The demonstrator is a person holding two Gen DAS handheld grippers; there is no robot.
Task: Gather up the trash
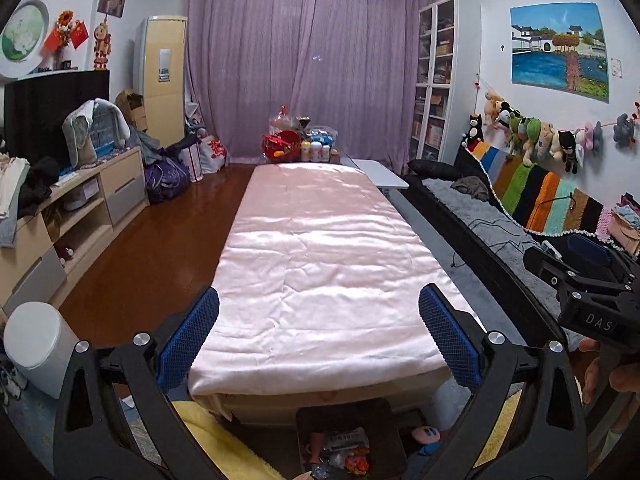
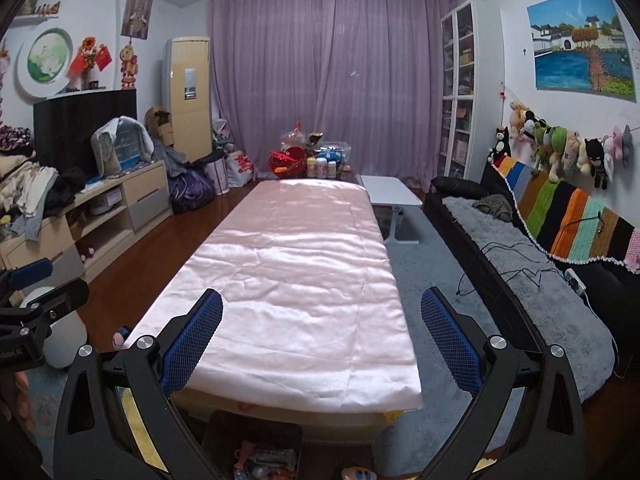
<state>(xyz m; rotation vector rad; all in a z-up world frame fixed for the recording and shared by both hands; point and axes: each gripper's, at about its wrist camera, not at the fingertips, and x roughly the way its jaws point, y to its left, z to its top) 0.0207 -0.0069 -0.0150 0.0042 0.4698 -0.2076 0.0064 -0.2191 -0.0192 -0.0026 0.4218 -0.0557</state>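
Hovering side by side above pink-covered table (image 1: 312,248): left tool (image 1: 319,340), right tool (image 2: 320,340), fingers spread.

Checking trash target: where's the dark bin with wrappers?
Bottom centre of both views: the dark bin sits on the floor at the near end of the pink-covered table, below the open tongs.

Ahead of you the pink-sheeted bench (image 1: 316,256) lies bare to its far end, where bottles (image 1: 316,151) and bags (image 1: 280,142) stand; sofa (image 2: 520,248) flanks right, cabinet (image 1: 80,200) left.

Purple curtains (image 1: 304,60), pink-covered long table (image 1: 316,264), wooden floor (image 1: 160,248), striped sofa throw (image 1: 540,196), white bookcase (image 1: 436,76)
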